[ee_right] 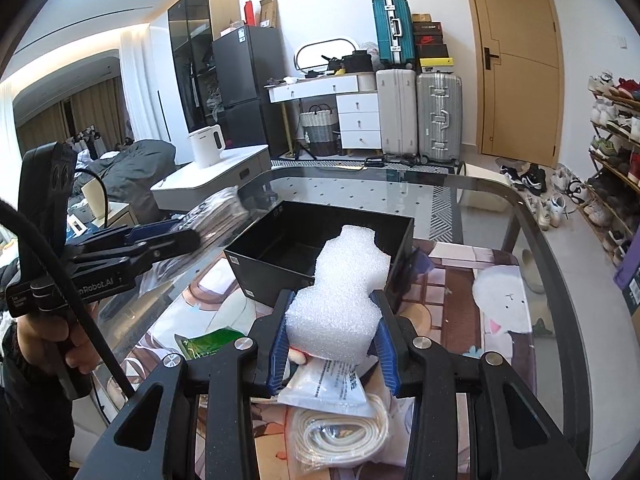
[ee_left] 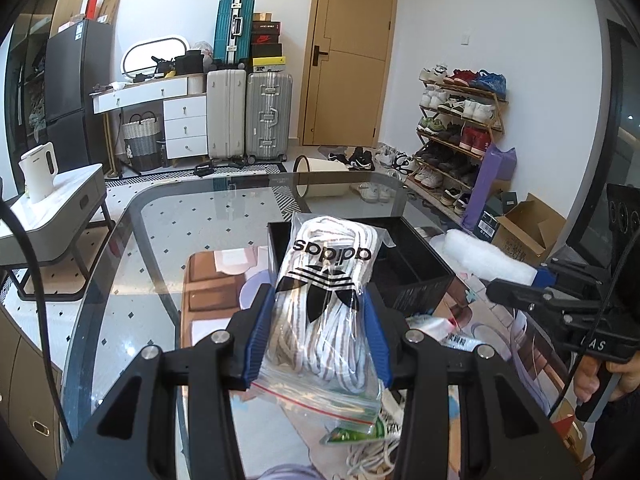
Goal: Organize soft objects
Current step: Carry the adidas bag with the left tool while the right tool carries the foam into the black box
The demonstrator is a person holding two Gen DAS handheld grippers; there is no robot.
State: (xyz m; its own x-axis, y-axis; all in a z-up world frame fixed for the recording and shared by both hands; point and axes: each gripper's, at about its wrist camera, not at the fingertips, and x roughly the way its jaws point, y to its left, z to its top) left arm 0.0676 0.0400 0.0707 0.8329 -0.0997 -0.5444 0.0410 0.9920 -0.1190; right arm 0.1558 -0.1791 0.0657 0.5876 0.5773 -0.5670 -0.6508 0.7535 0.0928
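My left gripper [ee_left: 318, 312] is shut on a clear adidas bag of white laces [ee_left: 326, 300], held above the glass table in front of the black open box [ee_left: 404, 264]. My right gripper [ee_right: 334, 320] is shut on a white foam piece [ee_right: 340, 296], held just before the same black box [ee_right: 320, 256]. The left gripper with its bag also shows at the left of the right wrist view [ee_right: 176, 236]. The right gripper shows at the right of the left wrist view [ee_left: 516, 288], with the foam [ee_left: 484, 256] in it.
On the glass table [ee_right: 500, 208] below lie a white paper packet [ee_right: 328, 388], a coil of cream cord [ee_right: 340, 436] and a green packet [ee_right: 208, 342]. A white side table with a kettle [ee_right: 206, 146] stands to the left. Suitcases, a door and a shoe rack stand beyond.
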